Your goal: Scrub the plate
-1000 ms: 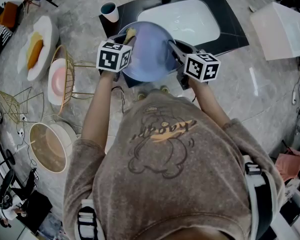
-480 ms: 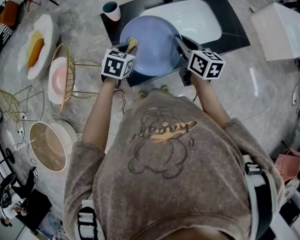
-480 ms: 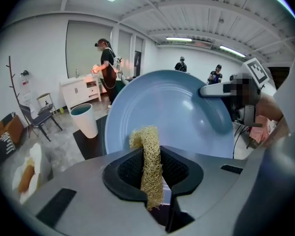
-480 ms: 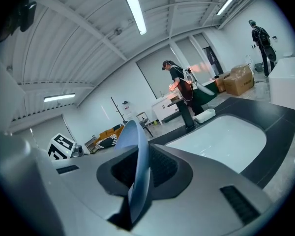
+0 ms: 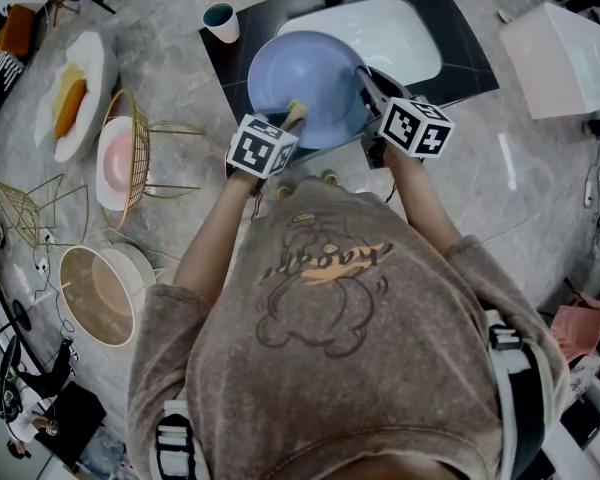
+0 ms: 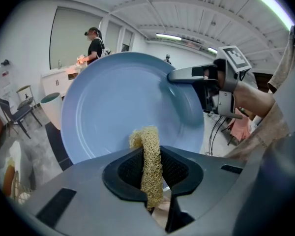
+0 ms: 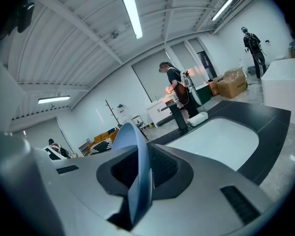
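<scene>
The left gripper [image 6: 151, 177] is clenching a strip of yellow mesh scrubber [image 6: 150, 156] between its jaws. The strip is standing up out of them, and its curled top is touching the lower part of the face of the blue plate [image 6: 118, 102]. The right gripper [image 7: 137, 183] is pinching the rim of that plate, which is running edge-on between its two jaws and rising above them. In the left gripper view, the right gripper is reaching in from the right and gripping the plate at its upper right edge, so the plate is standing nearly upright with its hollow side facing the scrubber. From the head view, the plate is hanging in the air in front of the person, over the near left part of the white sink [image 5: 390, 33] and its dark surround [image 5: 460, 58]. A black tap [image 7: 179, 114] is standing at the far side of the sink. A white cup [image 5: 220, 21] is sitting on the left corner of the surround, apart from the plate. Further left on the grey counter, a gold wire rack [image 5: 140, 128] is holding a pink plate [image 5: 115, 163].
</scene>
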{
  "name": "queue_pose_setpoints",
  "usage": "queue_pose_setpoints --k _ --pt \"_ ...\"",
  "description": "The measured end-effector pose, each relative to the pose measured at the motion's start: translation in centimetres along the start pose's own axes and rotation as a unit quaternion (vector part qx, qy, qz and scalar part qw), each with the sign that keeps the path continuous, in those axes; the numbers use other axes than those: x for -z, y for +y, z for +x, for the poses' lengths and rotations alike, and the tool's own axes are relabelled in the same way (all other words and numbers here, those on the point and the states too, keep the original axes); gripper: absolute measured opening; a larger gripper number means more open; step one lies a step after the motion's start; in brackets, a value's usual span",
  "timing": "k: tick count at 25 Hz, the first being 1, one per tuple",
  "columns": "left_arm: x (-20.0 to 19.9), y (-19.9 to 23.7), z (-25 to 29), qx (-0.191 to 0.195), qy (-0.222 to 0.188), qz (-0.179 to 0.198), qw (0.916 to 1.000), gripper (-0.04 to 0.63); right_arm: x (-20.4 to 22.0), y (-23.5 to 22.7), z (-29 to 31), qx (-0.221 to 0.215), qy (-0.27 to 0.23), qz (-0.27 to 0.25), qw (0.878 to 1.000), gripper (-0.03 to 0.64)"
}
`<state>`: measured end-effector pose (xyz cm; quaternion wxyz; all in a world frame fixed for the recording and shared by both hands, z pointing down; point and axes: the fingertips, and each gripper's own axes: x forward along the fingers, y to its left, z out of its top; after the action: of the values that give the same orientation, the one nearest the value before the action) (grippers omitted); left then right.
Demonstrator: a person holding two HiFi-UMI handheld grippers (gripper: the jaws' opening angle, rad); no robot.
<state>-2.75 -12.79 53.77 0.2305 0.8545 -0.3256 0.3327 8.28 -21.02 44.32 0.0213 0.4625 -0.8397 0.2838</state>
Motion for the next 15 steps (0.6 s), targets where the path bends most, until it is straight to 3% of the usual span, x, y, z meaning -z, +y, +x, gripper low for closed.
queue_pose_setpoints --k 11,15 --pt "-1.8 -6.2 1.4 0.101 -0.013 0.002 0.9948 0.081 0.3 0.5 0.6 0.001 0.001 0.014 1.000 0.049" --pt "-3.3 -7.0 1.7 0.135 -0.033 -0.019 0.9901 0.081 0.7 1.4 1.4 -0.011 0.003 0.019 1.000 0.049"
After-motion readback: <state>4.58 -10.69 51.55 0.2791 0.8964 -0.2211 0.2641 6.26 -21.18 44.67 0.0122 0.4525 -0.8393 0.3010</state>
